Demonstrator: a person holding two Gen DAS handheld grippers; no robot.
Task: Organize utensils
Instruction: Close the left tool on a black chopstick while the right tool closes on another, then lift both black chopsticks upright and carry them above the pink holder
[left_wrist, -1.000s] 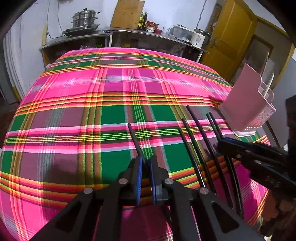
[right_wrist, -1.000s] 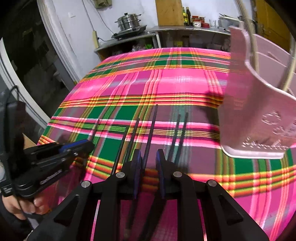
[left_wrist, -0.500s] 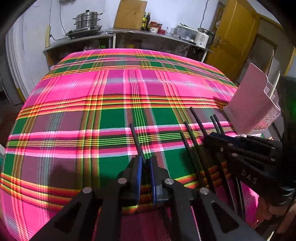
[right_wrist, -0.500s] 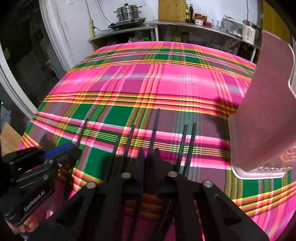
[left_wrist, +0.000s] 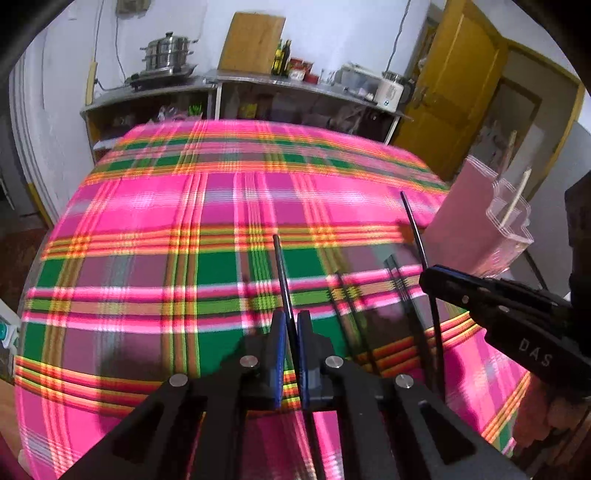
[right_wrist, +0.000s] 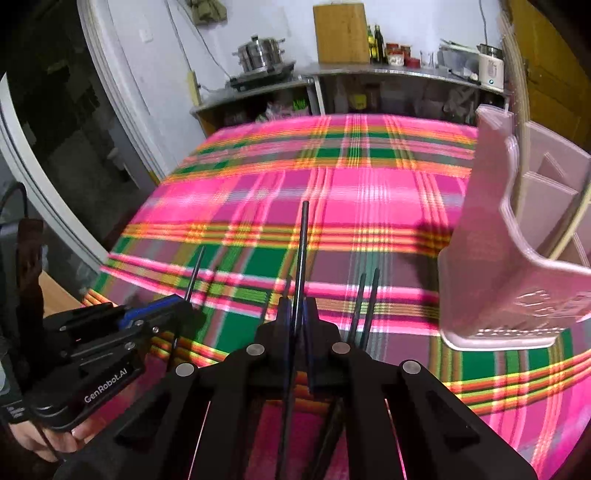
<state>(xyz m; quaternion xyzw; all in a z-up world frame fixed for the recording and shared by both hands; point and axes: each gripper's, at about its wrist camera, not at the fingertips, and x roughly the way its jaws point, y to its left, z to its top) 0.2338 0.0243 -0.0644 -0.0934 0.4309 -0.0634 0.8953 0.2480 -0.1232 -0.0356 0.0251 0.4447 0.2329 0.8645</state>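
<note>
My left gripper (left_wrist: 291, 325) is shut on a black chopstick (left_wrist: 282, 273) and holds it above the plaid cloth. My right gripper (right_wrist: 296, 310) is shut on another black chopstick (right_wrist: 302, 251), lifted and pointing forward. In the left wrist view the right gripper (left_wrist: 430, 275) shows at the right with its chopstick (left_wrist: 413, 225) angled upward. In the right wrist view the left gripper (right_wrist: 177, 306) shows at the left. Several black chopsticks (right_wrist: 364, 306) lie on the cloth. The pink utensil holder (right_wrist: 517, 258) stands at the right, also in the left wrist view (left_wrist: 476, 221), with pale chopsticks (left_wrist: 517, 199) in it.
The table is covered by a pink and green plaid cloth (left_wrist: 221, 229). Behind it stands a counter (left_wrist: 258, 81) with a steel pot (left_wrist: 168, 51), bottles and a kettle. A yellow door (left_wrist: 454, 92) is at the back right.
Both grippers have risen from the cloth, each lifting a chopstick. The right gripper's chopstick now tilts upward beside the pink holder.
</note>
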